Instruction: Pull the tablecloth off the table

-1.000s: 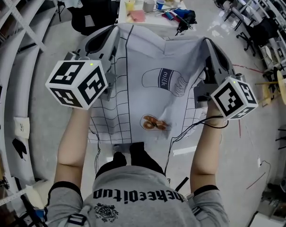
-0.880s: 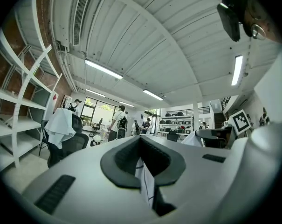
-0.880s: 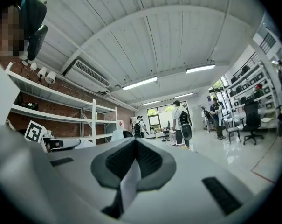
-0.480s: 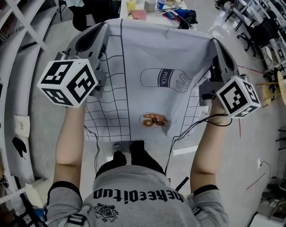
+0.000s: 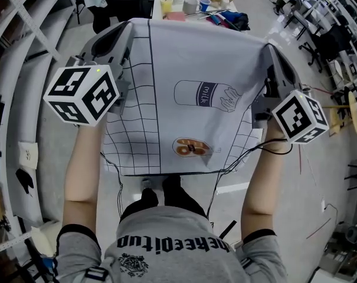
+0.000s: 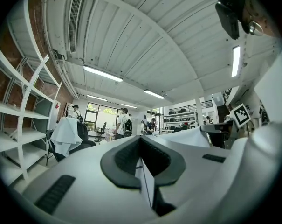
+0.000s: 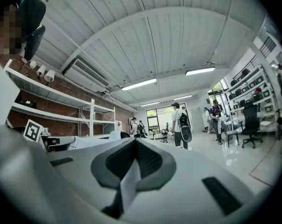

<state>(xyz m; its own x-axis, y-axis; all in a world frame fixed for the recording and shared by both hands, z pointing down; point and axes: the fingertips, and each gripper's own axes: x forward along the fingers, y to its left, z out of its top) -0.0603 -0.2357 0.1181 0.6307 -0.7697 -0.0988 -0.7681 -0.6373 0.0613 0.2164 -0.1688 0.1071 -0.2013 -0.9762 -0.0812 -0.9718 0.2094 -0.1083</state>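
Room, head view: grey concrete floor (image 5: 48, 134) on every side; white shelf rails (image 5: 19, 46) curve along 9 o'clock; office chairs (image 5: 334, 37) crowd 2 o'clock.
Table: white table (image 5: 156, 5) at 12 o'clock, carrying cups (image 5: 193, 5) and small clutter.
Tablecloth: white tablecloth (image 5: 190, 58) is lifted and stretched flat between both grippers at centre, in front of the person. Its top edge overlaps the table's near end; contact there cannot be told.
Cloth edges: top edge taut from 11 to 1 o'clock; bottom hem hangs free toward 6 o'clock, above black shoes (image 5: 163, 190).
Prints: milk bottle (image 5: 205, 94) at centre, doughnut (image 5: 190, 147) below it, black grid lines toward 8 o'clock.
Left gripper: left gripper (image 5: 126, 33) at 10 o'clock grips the cloth's top left corner.
Right gripper: right gripper (image 5: 271, 50) at 2 o'clock grips the top right corner.
Open room: bare floor at 3 and 9 o'clock, outside both forearms.
Left gripper view: jaws pressed together on a thin fold of cloth at 6 o'clock; ribbed white ceiling (image 6: 145, 36) with strip lights fills 12 o'clock; shelving (image 6: 19, 139) at 9 o'clock; people (image 6: 124, 125) stand far off at centre.
Right gripper view: jaws pinched on a white strip of cloth at 6 o'clock; wall shelves (image 7: 61, 106) at 9 o'clock; glossy open floor at 4 o'clock.
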